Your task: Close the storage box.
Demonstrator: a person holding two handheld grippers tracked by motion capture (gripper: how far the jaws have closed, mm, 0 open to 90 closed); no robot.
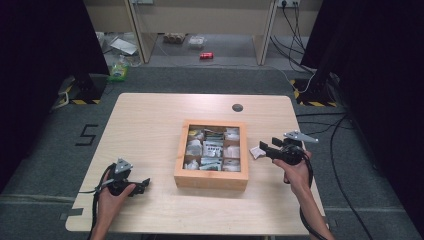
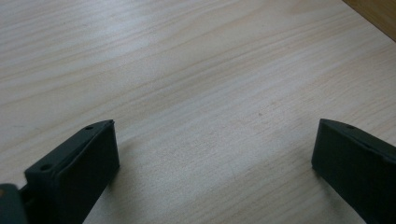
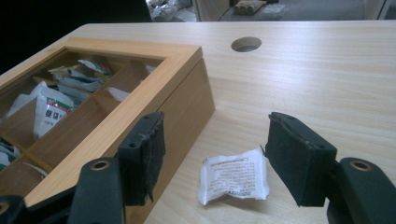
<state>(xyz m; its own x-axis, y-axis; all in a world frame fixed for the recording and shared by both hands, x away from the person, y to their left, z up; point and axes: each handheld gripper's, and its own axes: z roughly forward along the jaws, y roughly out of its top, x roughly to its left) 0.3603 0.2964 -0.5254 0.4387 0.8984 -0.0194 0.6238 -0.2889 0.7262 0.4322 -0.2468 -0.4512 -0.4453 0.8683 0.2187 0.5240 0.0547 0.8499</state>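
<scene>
The white sachet (image 3: 234,181) lies flat on the tabletop (image 3: 327,84) between the spread jaws of the right claw (image 3: 224,158), untouched by either pad, just beside the wooden box (image 3: 182,93). It looks light, soft and crinkly (a sealed paper or foil packet, likely slippery), so best pinched across its flat middle. The box is stiff, square-cornered, its compartments holding more sachets. The left claw (image 2: 212,163) rests released over bare woodgrain.
</scene>
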